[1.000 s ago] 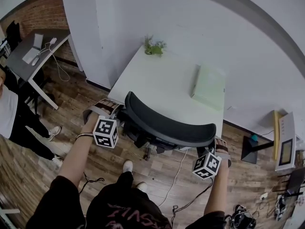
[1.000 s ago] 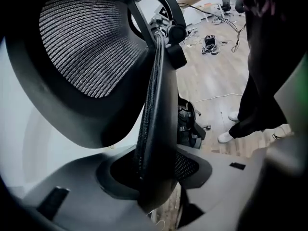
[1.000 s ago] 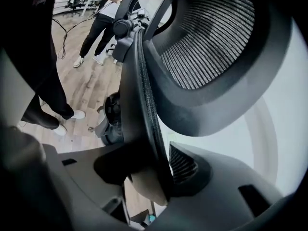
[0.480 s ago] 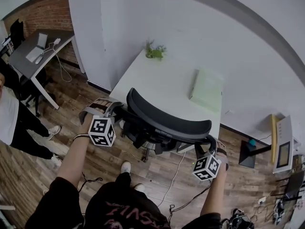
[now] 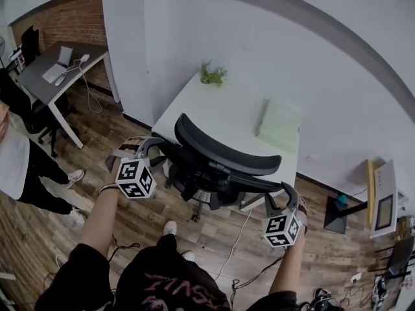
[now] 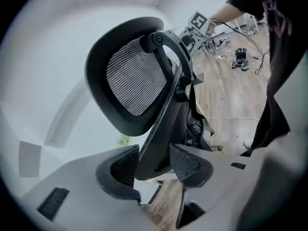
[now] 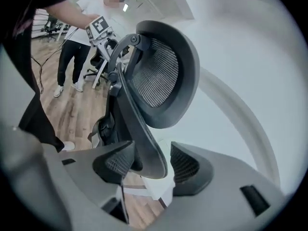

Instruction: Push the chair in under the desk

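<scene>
The black mesh-backed chair [image 5: 224, 154] stands at the near edge of the white desk [image 5: 227, 112], its seat under the top. My left gripper [image 5: 142, 153] is at the chair's left arm, my right gripper [image 5: 286, 198] at its right arm. In the left gripper view the left gripper [image 6: 154, 165] has a black chair arm [image 6: 159, 143] between its wide pads. In the right gripper view the right gripper [image 7: 151, 165] straddles the other arm [image 7: 147, 153], which lies against one pad [image 7: 118, 162] and clear of the other. Both stand open.
A pale green box [image 5: 281, 123] and a small plant [image 5: 213, 74] sit on the desk. The white wall runs behind it. A cable [image 5: 243, 229] trails on the wood floor under the chair. A person [image 5: 19, 167] stands at left beside a grey desk [image 5: 55, 70].
The chair has rolled forward, further under the white desk. Both grippers have gone forward with its arms.
</scene>
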Motion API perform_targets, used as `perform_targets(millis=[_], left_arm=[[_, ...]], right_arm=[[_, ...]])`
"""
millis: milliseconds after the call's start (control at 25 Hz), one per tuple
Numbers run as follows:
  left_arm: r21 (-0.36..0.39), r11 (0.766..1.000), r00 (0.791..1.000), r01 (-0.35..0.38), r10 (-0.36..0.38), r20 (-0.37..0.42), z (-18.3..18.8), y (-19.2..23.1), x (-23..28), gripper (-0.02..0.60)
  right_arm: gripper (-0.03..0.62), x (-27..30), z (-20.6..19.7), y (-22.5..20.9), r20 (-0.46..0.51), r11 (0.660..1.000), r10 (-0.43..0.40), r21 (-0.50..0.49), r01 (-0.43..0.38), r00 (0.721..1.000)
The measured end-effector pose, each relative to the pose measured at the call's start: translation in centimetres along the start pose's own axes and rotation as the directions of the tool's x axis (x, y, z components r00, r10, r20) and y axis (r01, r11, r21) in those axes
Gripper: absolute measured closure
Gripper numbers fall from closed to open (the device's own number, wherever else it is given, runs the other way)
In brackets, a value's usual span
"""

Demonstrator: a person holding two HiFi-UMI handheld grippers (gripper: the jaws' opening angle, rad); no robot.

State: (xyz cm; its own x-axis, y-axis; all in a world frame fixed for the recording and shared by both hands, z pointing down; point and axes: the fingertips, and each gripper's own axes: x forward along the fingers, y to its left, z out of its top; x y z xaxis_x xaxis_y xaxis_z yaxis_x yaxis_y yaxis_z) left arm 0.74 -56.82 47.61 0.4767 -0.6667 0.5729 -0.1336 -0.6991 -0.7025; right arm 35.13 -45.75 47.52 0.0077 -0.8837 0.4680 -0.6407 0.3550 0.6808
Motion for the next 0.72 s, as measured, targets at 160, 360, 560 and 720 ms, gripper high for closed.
perform_targets(millis=[160, 360, 560, 720], left_arm=[[-0.098, 0.995, 0.999, -0.025, 0.028, 0.027, 0.6, -0.8, -1.6, 0.382], [-0.201, 0.978, 0.996, -0.049, 0.063, 0.065, 1.4, -1.7, -3.4, 0.419], [-0.295, 0.953, 0.990, -0.070, 0.103, 0.096, 1.5, -2.1, -4.5, 0.462], [-0.350, 0.933, 0.984, -0.084, 0.133, 0.118, 1.4, -2.2, -5.6, 0.495]], right_arm=[[0.382, -1.6, 0.5, 0.3, 0.058, 0.996, -0.023, 0.089, 0.017, 0.998], [0.465, -3.1, 0.7, 1.2, 0.106, 0.981, -0.031, 0.194, 0.010, 0.994], [0.488, -4.0, 1.8, 1.8, 0.149, 0.958, -0.044, 0.286, -0.001, 0.988], [0.500, -4.8, 2.7, 2.5, 0.168, 0.938, -0.066, 0.346, 0.004, 0.984]])
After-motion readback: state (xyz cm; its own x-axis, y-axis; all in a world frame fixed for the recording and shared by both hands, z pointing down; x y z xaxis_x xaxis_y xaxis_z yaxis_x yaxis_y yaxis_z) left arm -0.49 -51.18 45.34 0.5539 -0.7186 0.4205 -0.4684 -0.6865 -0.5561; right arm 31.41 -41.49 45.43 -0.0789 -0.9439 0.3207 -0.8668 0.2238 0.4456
